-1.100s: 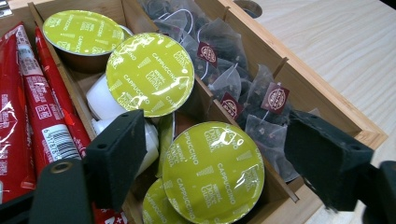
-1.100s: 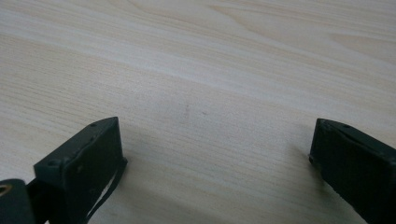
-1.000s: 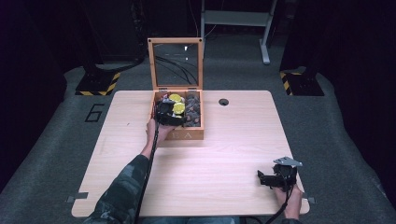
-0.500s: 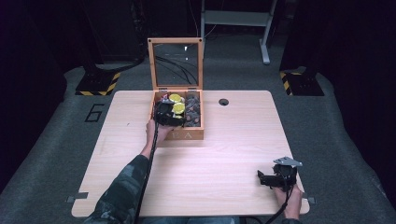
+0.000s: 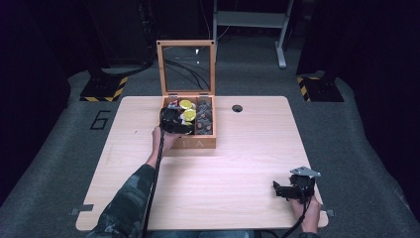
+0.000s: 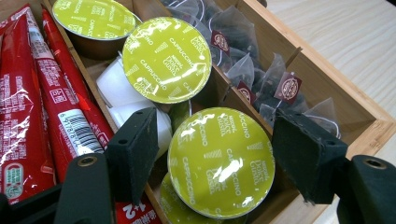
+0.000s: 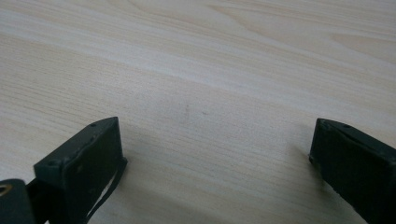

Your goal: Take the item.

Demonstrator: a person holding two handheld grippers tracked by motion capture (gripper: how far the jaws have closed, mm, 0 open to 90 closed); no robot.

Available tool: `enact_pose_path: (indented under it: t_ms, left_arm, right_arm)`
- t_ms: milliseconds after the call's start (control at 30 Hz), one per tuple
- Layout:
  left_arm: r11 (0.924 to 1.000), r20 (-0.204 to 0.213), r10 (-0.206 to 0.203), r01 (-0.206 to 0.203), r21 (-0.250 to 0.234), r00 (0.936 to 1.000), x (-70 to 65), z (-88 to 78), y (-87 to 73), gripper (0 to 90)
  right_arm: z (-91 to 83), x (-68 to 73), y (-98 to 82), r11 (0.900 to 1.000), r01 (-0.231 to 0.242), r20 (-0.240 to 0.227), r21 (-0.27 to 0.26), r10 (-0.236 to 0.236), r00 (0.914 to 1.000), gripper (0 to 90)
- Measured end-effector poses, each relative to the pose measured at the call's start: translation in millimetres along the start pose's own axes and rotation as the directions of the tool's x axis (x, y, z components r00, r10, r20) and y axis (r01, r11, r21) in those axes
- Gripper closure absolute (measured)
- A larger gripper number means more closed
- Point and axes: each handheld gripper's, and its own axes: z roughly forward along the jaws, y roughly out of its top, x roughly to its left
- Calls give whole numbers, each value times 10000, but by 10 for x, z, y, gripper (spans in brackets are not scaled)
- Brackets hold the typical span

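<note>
Left gripper (image 6: 212,161) astride capsule (image 6: 220,161), wooden box (image 5: 198,144)

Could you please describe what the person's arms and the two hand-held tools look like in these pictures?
The left tool and the right tool are black, each with two blocky, flat-faced black jaws. The right tool carries a grey three-cornered plate on top. A black cable trails from the left tool along the forearm. The left arm wears a dark camouflage-patterned sleeve.
</note>
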Motion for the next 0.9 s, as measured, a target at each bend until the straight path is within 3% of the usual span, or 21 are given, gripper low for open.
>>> enact_pose_path:
  t_ms: [300,500,900]
  left_arm:
    - [9993,195,142,-149,352,9997,-8,38,-10,334]
    - [9974,57,366,-369,623,9993,-19,62,-22,399]
    - [9989,103,267,-271,383,9996,6,18,-17,412]
  right_arm:
    - [-2,-3,2,10000,35,-6,55,-35,10000,19]
    - [-4,-1,2,10000,3,-10,59,-3,10000,19]
    - [-3,-1,2,10000,17,-7,68,-17,10000,19]
